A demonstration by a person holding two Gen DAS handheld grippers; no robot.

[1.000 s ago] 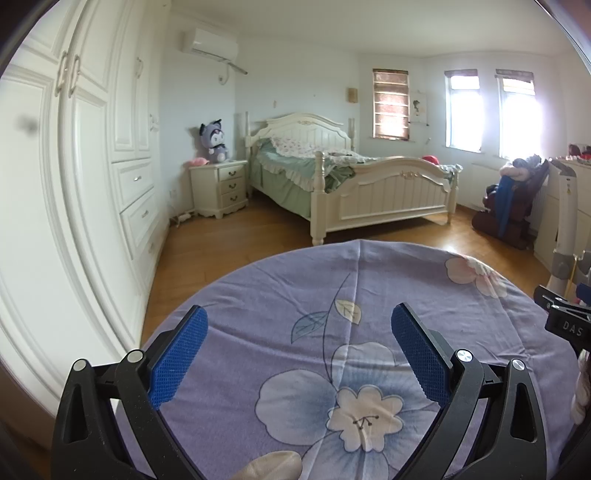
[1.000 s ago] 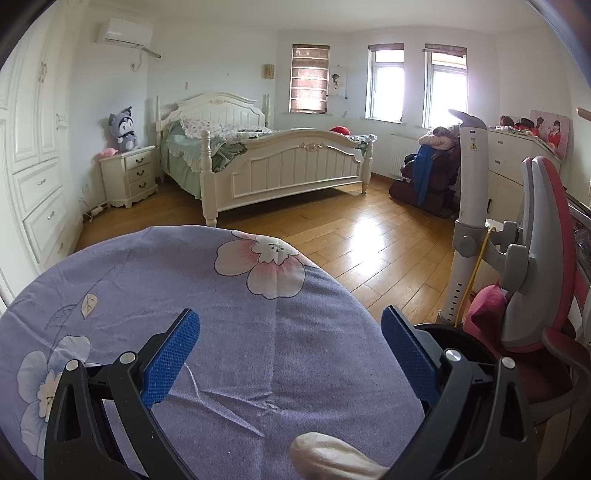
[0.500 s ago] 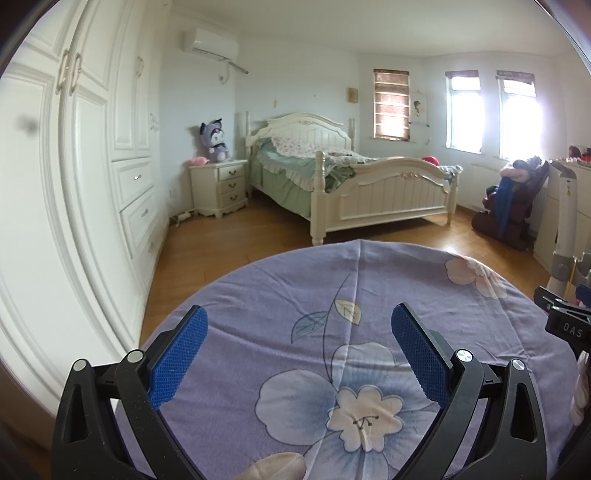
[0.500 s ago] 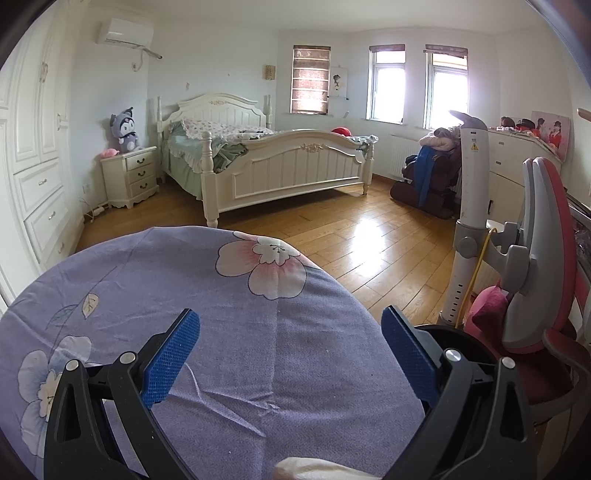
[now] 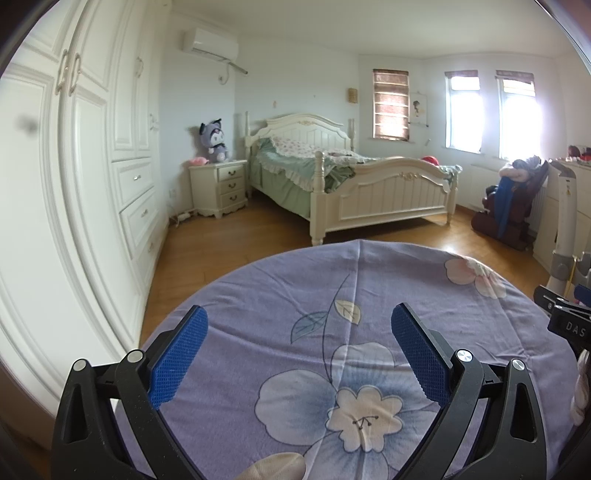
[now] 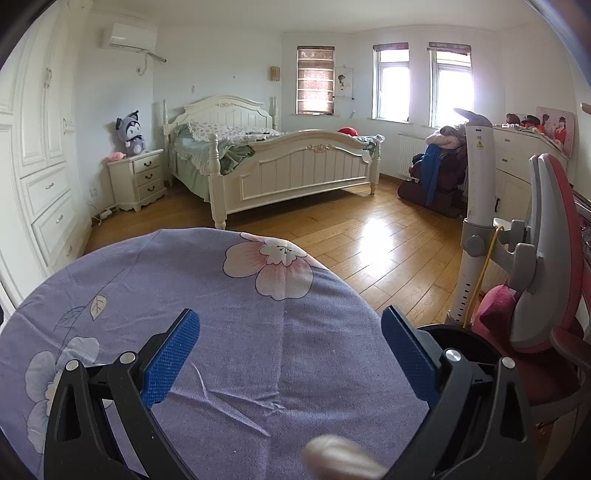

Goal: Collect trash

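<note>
Trash is nowhere in sight on the purple floral tablecloth (image 5: 369, 295). Both the left gripper (image 5: 299, 347) and right gripper (image 6: 290, 349) hover wide apart, holding nothing, so collecting looks not yet begun.

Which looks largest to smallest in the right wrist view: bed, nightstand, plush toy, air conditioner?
1. Bed
2. Nightstand
3. Air conditioner and plush toy: these two look about alike, so I won't rank them.
All stand far from the camera, at the far wall.
</note>
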